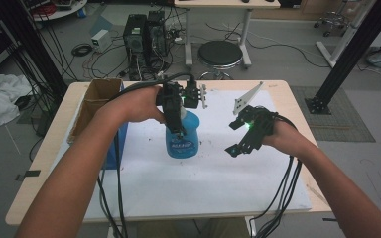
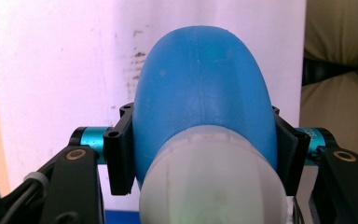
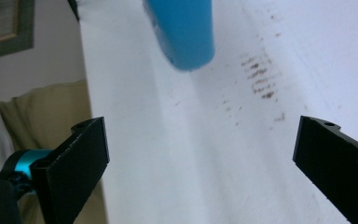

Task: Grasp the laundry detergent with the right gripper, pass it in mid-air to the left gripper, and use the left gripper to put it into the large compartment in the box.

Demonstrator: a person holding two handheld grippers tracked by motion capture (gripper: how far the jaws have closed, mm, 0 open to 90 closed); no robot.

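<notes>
My left gripper (image 1: 179, 130) is shut on a blue plastic bottle (image 1: 182, 141) with a pale, whitish upper part, held over the white sheet (image 1: 203, 183) at the table's middle. In the left gripper view both black jaws press the bottle (image 2: 205, 88) at its sides, just below the pale part. I cannot tell whether its base touches the sheet. To the right, my right gripper (image 1: 233, 138) is open with nothing between its jaws. It points toward the bottle from about a hand's width away. In the right gripper view the bottle's blue base (image 3: 186, 32) shows at the top.
An open cardboard box (image 1: 96, 99) stands at the table's left on a blue block (image 1: 113, 146). Brown smudges (image 3: 261, 79) mark the sheet near the bottle. Beyond the far edge are a round stool (image 1: 220, 53) and computer towers (image 1: 144, 37). Cables trail from both grippers.
</notes>
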